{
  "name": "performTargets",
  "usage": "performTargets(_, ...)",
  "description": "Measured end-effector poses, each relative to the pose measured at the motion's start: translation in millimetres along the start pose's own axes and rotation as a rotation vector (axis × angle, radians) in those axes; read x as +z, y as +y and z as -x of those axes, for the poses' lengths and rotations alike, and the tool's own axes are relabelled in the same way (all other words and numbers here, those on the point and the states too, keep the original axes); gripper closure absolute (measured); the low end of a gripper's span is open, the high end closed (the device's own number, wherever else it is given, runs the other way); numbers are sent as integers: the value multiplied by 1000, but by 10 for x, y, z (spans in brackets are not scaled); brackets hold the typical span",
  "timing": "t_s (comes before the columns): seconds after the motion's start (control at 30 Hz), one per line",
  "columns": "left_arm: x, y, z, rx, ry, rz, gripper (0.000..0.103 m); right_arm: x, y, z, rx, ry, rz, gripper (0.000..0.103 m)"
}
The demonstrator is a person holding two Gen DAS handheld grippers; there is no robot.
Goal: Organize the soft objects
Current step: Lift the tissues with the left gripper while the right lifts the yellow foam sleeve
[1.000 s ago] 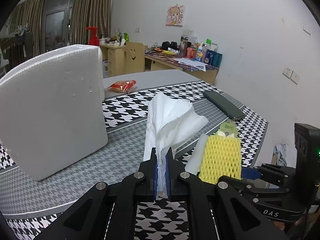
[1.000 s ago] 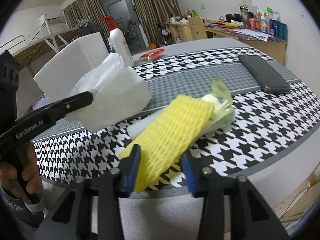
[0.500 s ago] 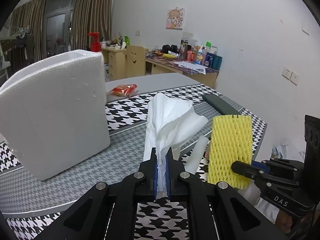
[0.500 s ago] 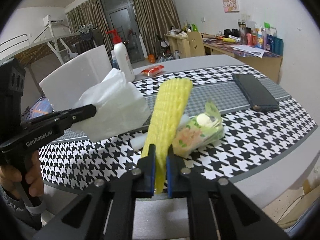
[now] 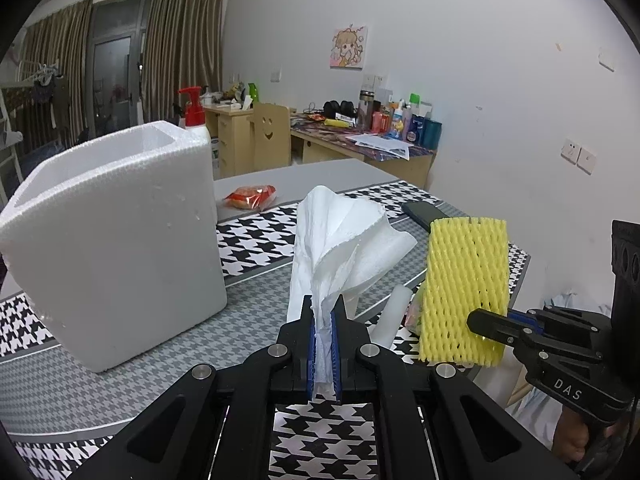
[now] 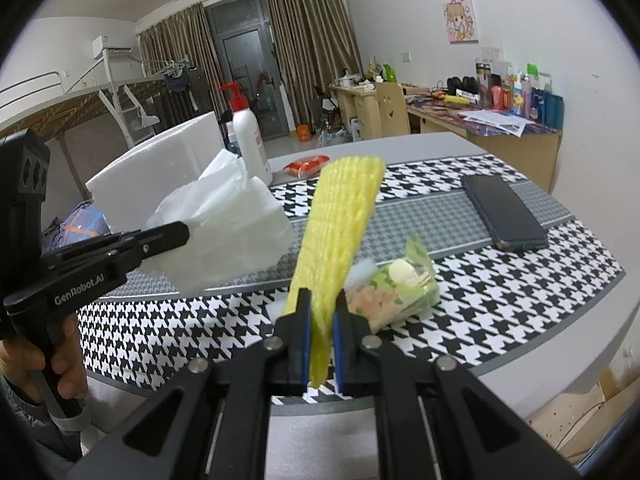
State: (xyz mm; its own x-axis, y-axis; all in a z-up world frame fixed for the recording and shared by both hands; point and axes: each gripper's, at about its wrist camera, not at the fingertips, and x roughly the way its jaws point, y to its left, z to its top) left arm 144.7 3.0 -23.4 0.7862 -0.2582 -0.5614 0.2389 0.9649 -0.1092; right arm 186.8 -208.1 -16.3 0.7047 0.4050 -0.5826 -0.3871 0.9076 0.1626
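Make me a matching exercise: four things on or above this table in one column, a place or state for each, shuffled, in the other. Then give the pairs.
Things
1. white tissue
2. yellow foam net
3. dark phone
4. white foam box

Places or states
A. lying flat on the tablecloth
B. clamped in the left gripper
C. standing open-topped on the table
D. clamped in the right gripper

Pairs: 1-B, 2-D, 3-A, 4-C
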Motion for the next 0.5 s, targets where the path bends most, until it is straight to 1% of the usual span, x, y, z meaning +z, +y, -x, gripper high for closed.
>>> performTargets(0.5, 153, 93, 176, 28, -57, 0, 96, 181, 84, 69, 24, -65, 25, 91)
